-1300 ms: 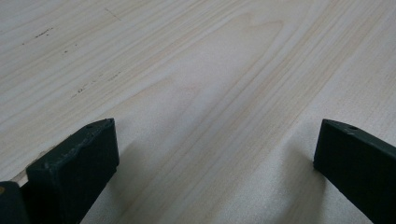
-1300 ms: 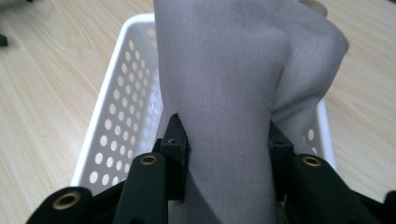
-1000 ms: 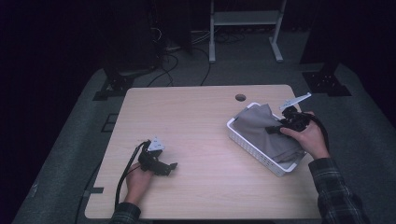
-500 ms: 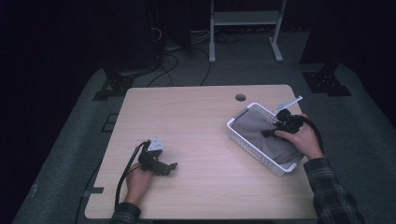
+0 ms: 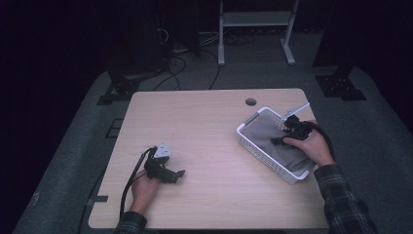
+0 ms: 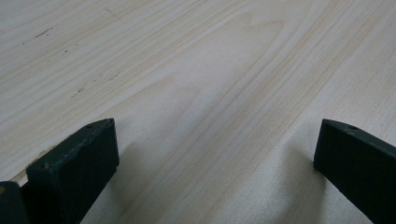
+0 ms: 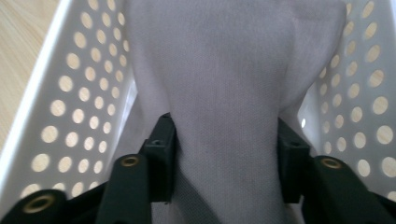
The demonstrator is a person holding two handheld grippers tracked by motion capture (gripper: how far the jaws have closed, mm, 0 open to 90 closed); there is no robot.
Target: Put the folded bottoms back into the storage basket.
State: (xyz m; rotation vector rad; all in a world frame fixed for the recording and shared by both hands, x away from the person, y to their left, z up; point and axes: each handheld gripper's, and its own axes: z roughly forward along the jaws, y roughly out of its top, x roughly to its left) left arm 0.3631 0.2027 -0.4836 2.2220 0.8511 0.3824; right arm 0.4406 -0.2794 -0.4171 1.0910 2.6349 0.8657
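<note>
A white perforated basket (image 5: 249,137) stands at the table's right side with a grey cloth (image 5: 263,132) lying in it. My right gripper (image 5: 278,141) reaches down into the basket from the right. In the right gripper view its two jaws press on either side of a thick fold of the grey cloth (image 7: 224,70), between the basket's walls (image 7: 84,93); my right gripper (image 7: 224,135) is shut on that fold. My left gripper (image 5: 180,174) rests low over the bare wood at the front left. In its own view the left gripper (image 6: 217,140) is open with nothing between the jaws.
The light wooden table (image 5: 204,117) has a small round cable hole (image 5: 251,102) at the back right. A black cable (image 5: 129,183) trails from the left gripper toward the front edge. Dark floor, cables and a metal stand (image 5: 253,29) lie beyond the table.
My right gripper has gone down into the basket with the cloth, which now lies flatter and lower inside it. The left gripper has stayed put.
</note>
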